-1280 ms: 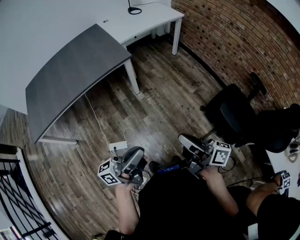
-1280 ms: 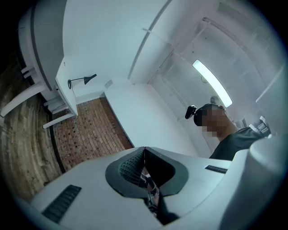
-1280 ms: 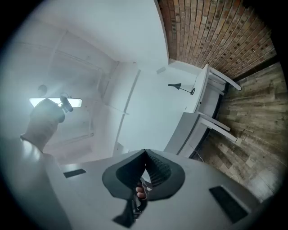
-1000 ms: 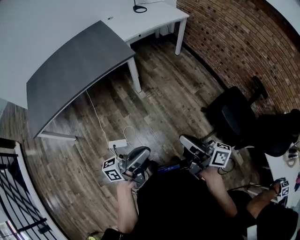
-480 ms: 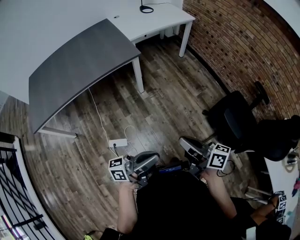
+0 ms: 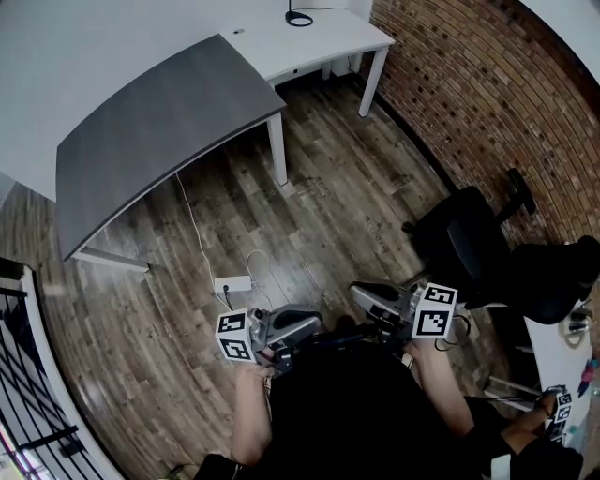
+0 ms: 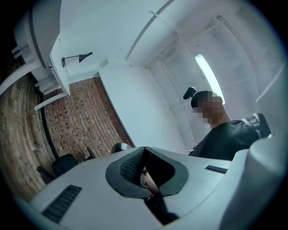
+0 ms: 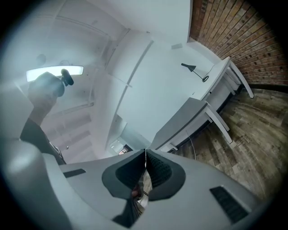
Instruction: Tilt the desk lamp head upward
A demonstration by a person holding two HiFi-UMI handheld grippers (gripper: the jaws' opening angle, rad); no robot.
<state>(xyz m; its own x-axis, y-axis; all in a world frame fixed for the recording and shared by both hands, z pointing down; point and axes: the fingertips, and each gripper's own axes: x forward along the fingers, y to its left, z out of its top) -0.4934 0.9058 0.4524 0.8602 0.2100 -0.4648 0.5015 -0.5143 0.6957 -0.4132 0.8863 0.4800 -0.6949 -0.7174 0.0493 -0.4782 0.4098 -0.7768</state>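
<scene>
Black desk lamp [image 6: 299, 18] is way off at the far end of the white desk [image 6: 333, 39] in the head view, with the left gripper [image 6: 298, 325] and right gripper [image 6: 367, 295] held near the person's body, so I'd say the tilting hasn't started and the whole approach is left. Left gripper view: jaws pinched together on nothing, lamp small at far left. Right gripper view: same deal, closed and empty, lamp far off to the right.
</scene>
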